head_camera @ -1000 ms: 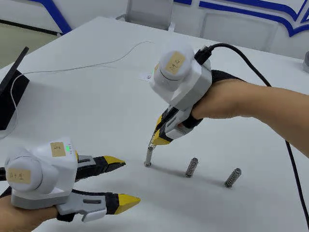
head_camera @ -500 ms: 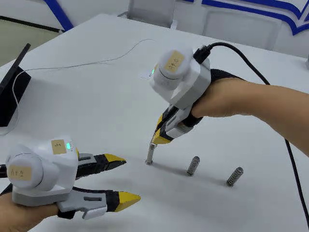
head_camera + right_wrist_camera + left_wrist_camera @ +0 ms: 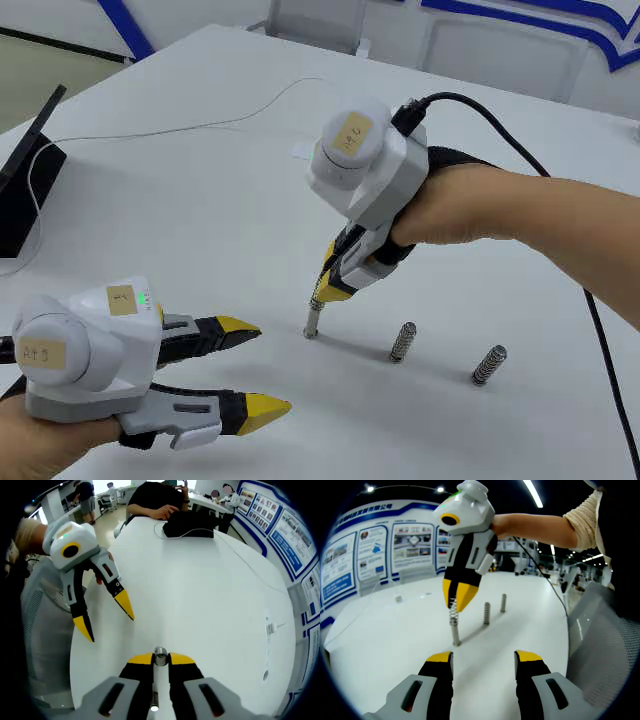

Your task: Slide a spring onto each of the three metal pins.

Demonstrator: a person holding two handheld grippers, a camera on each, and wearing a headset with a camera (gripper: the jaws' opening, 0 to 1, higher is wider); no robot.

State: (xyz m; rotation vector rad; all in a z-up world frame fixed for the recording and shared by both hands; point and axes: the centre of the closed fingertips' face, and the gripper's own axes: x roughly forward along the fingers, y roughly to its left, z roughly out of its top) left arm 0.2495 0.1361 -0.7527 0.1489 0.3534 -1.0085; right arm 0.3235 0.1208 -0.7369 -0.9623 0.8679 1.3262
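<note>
My right gripper (image 3: 320, 294) points down, shut on a small spring (image 3: 453, 610) whose lower end sits on top of the left metal pin (image 3: 312, 321). In the right gripper view the spring (image 3: 160, 654) shows end-on between the yellow tips of that gripper (image 3: 160, 659). Two more pins stand to the right, a spring around each (image 3: 402, 342) (image 3: 488, 364). My left gripper (image 3: 258, 366) hovers low at the front left, open and empty, aimed at the pins. Its jaws rise apart in its own view (image 3: 484, 656).
A black device (image 3: 25, 180) lies at the table's left edge, with a thin white cable (image 3: 200, 128) running across the table. The right gripper's black cable (image 3: 520, 140) trails to the right. A chair (image 3: 310, 25) stands behind the far edge.
The head camera has shifted a little. The right gripper has rolled slightly while staying over the left pin with the spring. The left gripper has barely moved.
</note>
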